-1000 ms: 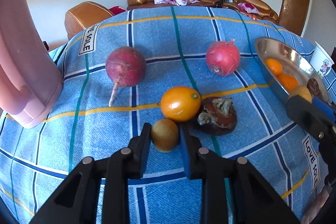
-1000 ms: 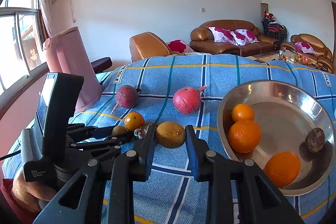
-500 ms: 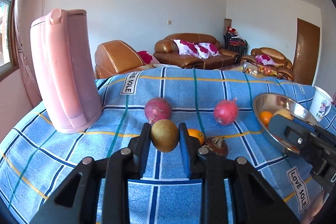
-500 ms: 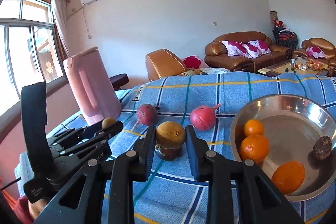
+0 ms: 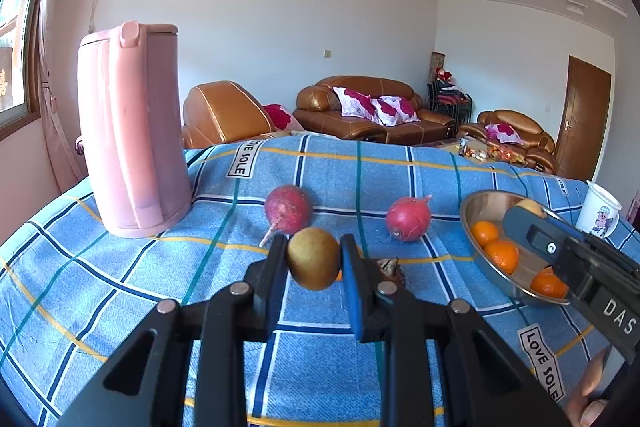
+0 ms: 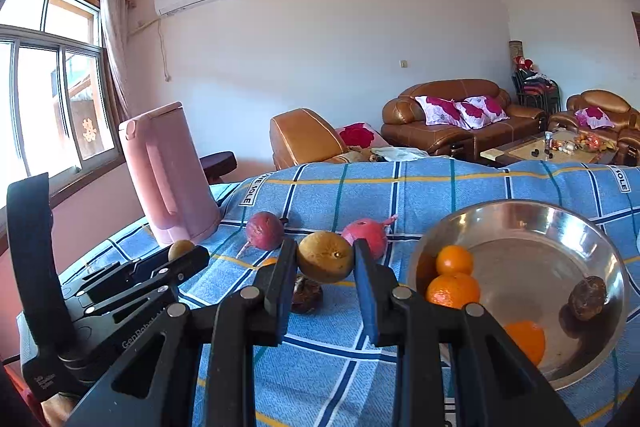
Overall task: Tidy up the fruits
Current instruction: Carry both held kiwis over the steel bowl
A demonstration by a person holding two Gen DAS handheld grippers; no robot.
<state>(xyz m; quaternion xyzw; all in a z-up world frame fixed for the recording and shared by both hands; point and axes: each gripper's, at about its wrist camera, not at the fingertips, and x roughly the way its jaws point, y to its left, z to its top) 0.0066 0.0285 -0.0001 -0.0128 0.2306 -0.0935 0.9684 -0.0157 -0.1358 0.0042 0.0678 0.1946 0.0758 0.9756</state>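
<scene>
Both grippers pinched fruit above the cloth, left gripper [image 5: 313, 259] a small brown fruit [image 5: 313, 258], right gripper [image 6: 325, 263] a larger one [image 6: 325, 256]; best carried level and released low inside the steel bowl [image 6: 600, 239].

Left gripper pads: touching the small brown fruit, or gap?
Touching. Left wrist view: both pads of the left gripper press the small brown fruit's sides, held clear of the cloth.

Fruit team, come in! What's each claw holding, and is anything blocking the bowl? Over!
Left gripper shut on small brown fruit. Right gripper shut on bigger brown fruit. Steel bowl holds oranges; path looks clear.
</scene>
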